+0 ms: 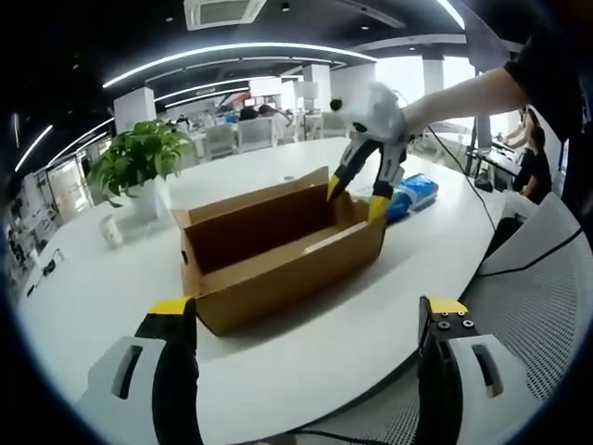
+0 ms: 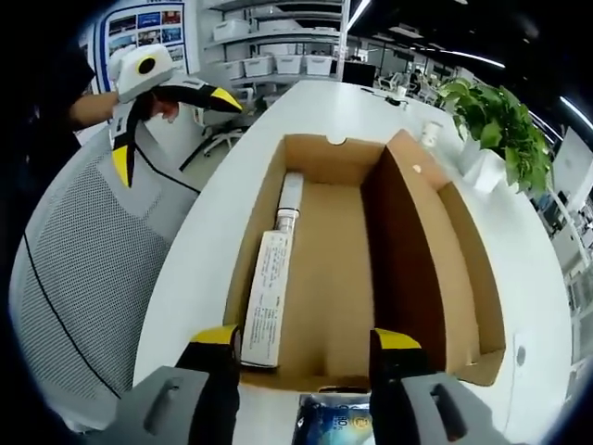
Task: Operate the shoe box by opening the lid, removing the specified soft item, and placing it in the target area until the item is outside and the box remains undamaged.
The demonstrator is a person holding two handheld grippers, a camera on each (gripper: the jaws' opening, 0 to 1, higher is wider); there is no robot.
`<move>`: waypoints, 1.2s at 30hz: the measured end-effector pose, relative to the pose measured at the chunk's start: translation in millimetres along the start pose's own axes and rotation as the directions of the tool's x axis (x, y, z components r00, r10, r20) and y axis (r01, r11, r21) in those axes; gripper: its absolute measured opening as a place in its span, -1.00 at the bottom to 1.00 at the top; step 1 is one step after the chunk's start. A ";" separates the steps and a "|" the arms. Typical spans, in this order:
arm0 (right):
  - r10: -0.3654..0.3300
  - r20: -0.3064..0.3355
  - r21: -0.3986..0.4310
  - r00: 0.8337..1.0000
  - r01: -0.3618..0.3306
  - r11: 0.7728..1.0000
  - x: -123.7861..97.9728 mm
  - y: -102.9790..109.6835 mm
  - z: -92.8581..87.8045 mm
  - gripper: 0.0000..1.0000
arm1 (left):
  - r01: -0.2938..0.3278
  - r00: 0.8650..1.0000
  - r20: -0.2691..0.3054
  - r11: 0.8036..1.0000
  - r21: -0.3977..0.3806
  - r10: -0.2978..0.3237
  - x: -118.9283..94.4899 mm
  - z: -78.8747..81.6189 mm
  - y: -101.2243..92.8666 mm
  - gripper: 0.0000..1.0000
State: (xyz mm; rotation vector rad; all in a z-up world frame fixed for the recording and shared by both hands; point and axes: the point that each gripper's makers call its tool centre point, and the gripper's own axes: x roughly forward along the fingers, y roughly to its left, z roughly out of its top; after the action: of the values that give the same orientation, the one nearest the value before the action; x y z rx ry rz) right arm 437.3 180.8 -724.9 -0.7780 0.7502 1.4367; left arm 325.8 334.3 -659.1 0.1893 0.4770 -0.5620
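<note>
Fingers of both grippers spread wide, holding nothing: left gripper (image 1: 306, 320) back from the shoe box (image 1: 278, 255), right gripper (image 2: 306, 348) above its end. Lid (image 2: 408, 246) already raised, interior apparently emptied; blue soft item (image 1: 412, 195) lying outside on the surface (image 1: 111, 287), so apparently near done.
</note>
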 end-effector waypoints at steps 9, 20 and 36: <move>0.004 -0.026 -0.012 1.000 -0.005 1.000 3.3 -2.9 -4.1 0.04 | -0.010 1.000 0.004 1.000 -0.007 0.010 -0.6 1.0 2.3 0.98; -0.021 -0.028 -0.006 0.999 0.021 1.000 -1.0 -11.0 -4.3 0.02 | -0.006 1.000 0.003 1.000 -0.006 0.006 -0.2 1.0 1.6 0.97; 0.017 -0.019 -0.007 1.000 -0.017 1.000 16.2 -0.1 4.7 -0.03 | -0.012 1.000 0.007 1.000 -0.010 0.012 -0.3 1.8 3.0 0.97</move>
State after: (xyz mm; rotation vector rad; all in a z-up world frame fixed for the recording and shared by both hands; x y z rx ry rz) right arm 437.4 193.7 -735.8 -0.7934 0.7679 1.4499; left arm 328.0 336.4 -657.2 0.1800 0.4712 -0.5482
